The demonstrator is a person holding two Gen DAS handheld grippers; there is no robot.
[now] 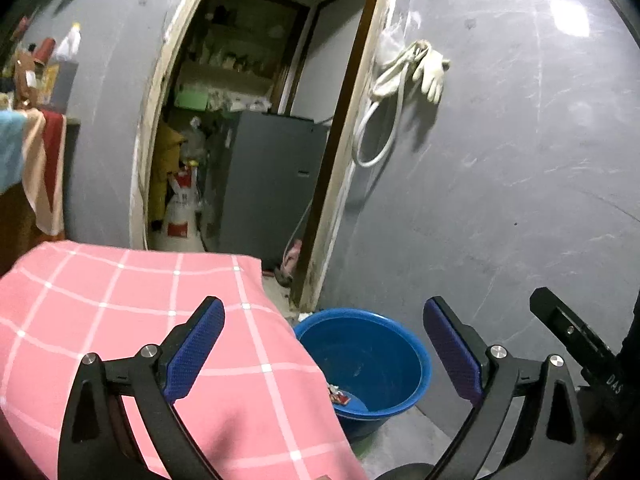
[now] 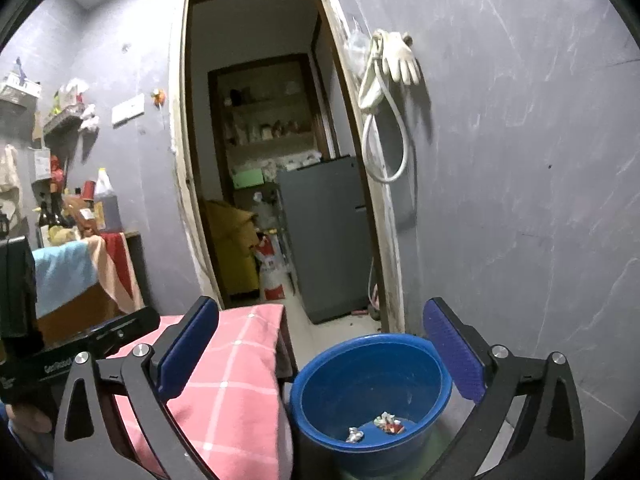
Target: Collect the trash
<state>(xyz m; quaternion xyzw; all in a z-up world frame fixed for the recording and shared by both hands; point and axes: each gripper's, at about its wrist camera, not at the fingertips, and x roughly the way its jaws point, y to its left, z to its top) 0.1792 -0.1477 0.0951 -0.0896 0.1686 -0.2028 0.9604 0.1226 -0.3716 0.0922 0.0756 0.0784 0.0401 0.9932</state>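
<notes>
Blue plastic: a round basin (image 2: 370, 392) on the floor, just beside the draped edge of a pink checked cloth (image 2: 236, 380) and near the foot of a grey wall (image 2: 520, 200). Inside the basin, on its bottom, two crumpled wrappers: a silvery one (image 2: 355, 435) and a red-and-white one (image 2: 387, 423), close together but apart. From the left wrist view, only the red-and-white wrapper (image 1: 338, 395) visible, half hidden behind the cloth's edge.

Left gripper (image 1: 324, 344) spread wide, nothing between its blue pads (image 1: 196, 354), held above the cloth and the basin's rim (image 1: 416, 344). Right gripper (image 2: 322, 354) likewise released, fingers (image 2: 452, 354) far apart and empty, framing the basin from above (no contact with it or with the cloth). Part of the other black tool at the left margin of the right wrist view (image 2: 80, 352), with a bit of a hand below it.

Beyond, an open doorway (image 2: 256, 140) with a worn pale frame; through it a grey fridge (image 2: 324, 236), shelves with blurred items, a yellow bag. On the wall right of the doorway, a pale glove (image 2: 400, 60) and a looped white hose (image 2: 380, 120) hanging. At far left, a cluttered counter with bottles (image 2: 80, 208) and draped towels.
</notes>
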